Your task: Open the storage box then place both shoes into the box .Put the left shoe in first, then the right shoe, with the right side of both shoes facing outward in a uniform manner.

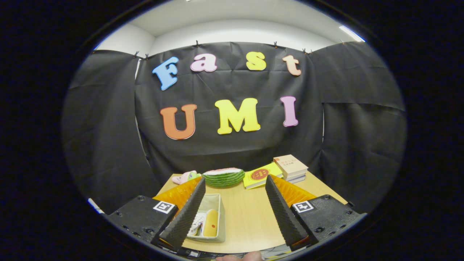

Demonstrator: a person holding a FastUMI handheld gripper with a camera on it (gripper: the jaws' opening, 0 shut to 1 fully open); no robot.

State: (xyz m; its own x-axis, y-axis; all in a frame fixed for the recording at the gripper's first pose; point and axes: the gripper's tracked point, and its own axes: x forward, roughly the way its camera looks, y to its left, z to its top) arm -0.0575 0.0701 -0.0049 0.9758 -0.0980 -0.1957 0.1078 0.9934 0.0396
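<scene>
My gripper is open, its two black ribbed fingers spread wide above the wooden table, with nothing between them. A pale, translucent storage box sits on the table beside the left finger, which partly covers it. The box's top is open. Inside it lie two shoes on their sides. One is white with dark markings; the other shows a yellow sole. I cannot tell which shoe is the left one.
Beyond the fingers, along the table's far edge, lie a watermelon slice, a pink and green object, a yellow book and a small stack of books. Part of a hand shows below the gripper.
</scene>
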